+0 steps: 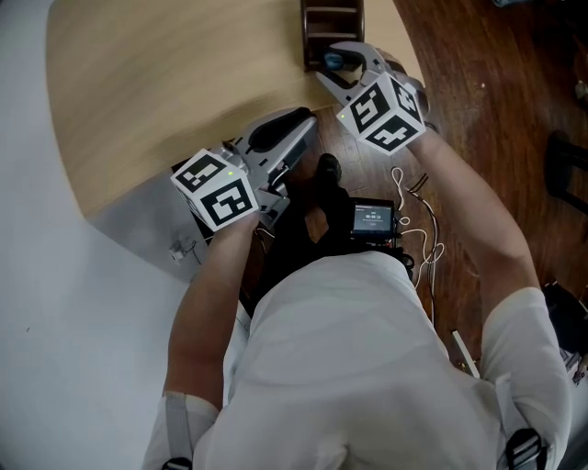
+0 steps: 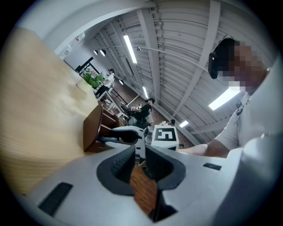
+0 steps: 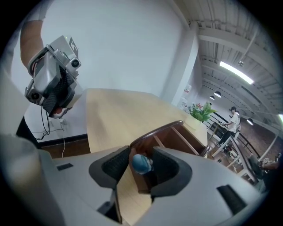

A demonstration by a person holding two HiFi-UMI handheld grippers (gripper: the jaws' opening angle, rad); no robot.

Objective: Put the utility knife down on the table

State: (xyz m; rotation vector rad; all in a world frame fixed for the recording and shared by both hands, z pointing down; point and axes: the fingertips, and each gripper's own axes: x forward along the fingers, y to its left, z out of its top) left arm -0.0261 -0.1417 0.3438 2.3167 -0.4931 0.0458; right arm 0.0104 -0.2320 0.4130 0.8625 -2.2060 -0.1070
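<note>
Right gripper (image 1: 347,57) jaws stand wide around the blue-ended utility knife (image 3: 142,163) without pressing it, at the wooden rack (image 3: 177,137) by the bench (image 3: 119,110) edge. Bare bench lies beyond. Left gripper (image 2: 139,152) jaws are narrowly apart and empty.

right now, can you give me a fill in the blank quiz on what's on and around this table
1. The blue-ended utility knife sits between the pads of the ____ claw.
2. The dark brown wooden rack stands on the light wooden ____.
3. The left claw has ____ between its pads.
Missing words: right; table; nothing
</note>
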